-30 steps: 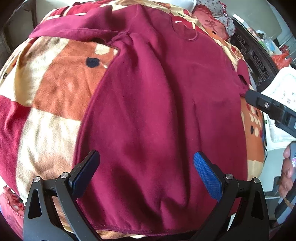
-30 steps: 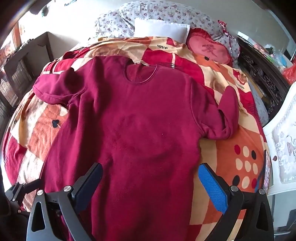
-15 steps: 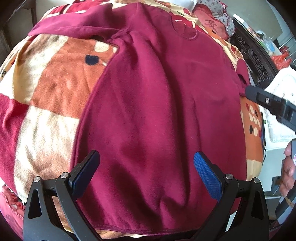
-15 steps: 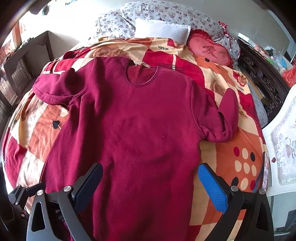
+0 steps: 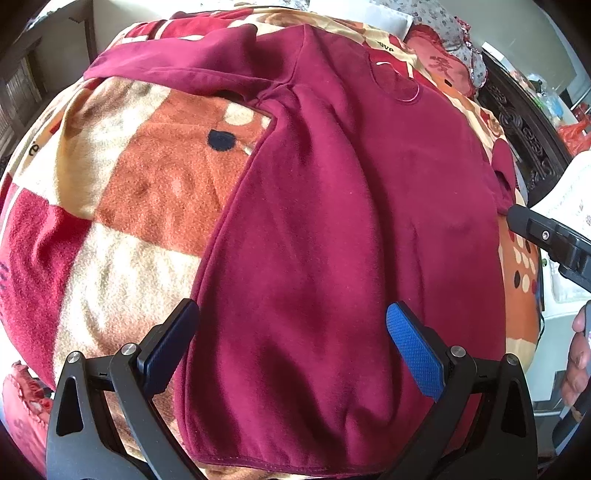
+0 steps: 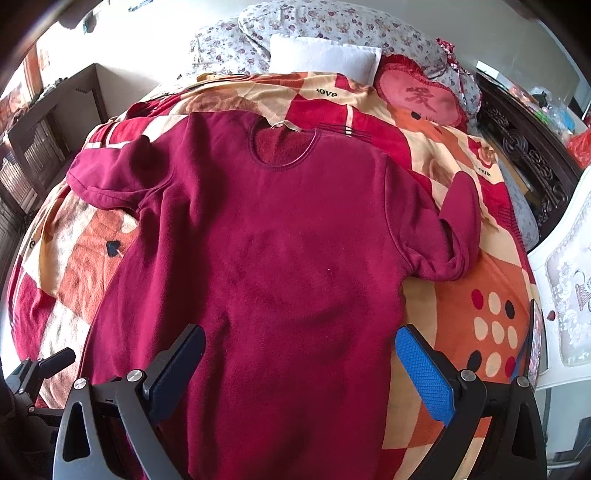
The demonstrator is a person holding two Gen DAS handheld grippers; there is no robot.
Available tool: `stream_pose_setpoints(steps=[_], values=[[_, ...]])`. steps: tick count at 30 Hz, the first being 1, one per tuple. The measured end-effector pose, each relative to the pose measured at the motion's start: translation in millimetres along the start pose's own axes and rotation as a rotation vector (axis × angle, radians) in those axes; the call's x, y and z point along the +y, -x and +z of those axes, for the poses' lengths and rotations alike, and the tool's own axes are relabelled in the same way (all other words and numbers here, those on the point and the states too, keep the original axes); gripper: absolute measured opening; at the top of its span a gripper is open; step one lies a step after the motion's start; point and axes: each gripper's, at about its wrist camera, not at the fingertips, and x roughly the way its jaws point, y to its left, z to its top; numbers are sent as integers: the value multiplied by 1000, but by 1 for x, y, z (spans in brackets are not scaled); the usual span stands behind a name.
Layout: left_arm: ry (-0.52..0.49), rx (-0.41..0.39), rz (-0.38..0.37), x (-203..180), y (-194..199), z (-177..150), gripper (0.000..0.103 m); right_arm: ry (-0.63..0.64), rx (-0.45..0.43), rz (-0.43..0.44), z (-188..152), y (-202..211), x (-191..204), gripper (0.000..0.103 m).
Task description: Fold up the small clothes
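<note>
A dark red long-sleeved sweater [image 6: 280, 251] lies flat, face up, on a patterned blanket [image 6: 480, 295], neck hole at the far end. Its left sleeve [image 6: 110, 177] stretches out sideways. Its right sleeve [image 6: 454, 229] is bent back on itself. In the left wrist view the sweater [image 5: 332, 221] fills the middle. My left gripper [image 5: 291, 350] is open and empty above the sweater's lower left hem. My right gripper [image 6: 299, 365] is open and empty above the lower hem; one of its fingers shows in the left wrist view [image 5: 546, 236].
The bed carries a white pillow [image 6: 325, 55], a flowered pillow [image 6: 351, 26] and a red heart cushion [image 6: 421, 99] at its head. A dark carved wooden frame [image 6: 524, 147] and white furniture [image 6: 565, 288] stand to the right. Shelving [image 6: 33, 155] stands to the left.
Both grippers have drifted slightly, so the sweater sits a little lower and more centred in each view. The sweater has not moved; both grippers stay open.
</note>
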Motion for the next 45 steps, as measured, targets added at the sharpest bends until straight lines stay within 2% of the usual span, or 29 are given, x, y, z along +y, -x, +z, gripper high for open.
stream_pose_setpoints(steps=[9, 24, 35, 45], values=[[-3, -4, 6, 1, -3, 3, 102, 5, 4, 2, 1, -2, 2, 102], [-72, -67, 114, -9, -8, 19, 102, -69, 0, 27, -3, -11, -18, 102], [-142, -123, 186, -24, -10, 47, 102, -130, -42, 54, 3, -17, -34, 102], [-174, -133, 183, -41, -22, 69, 102, -187, -100, 100, 11, -24, -42, 102]])
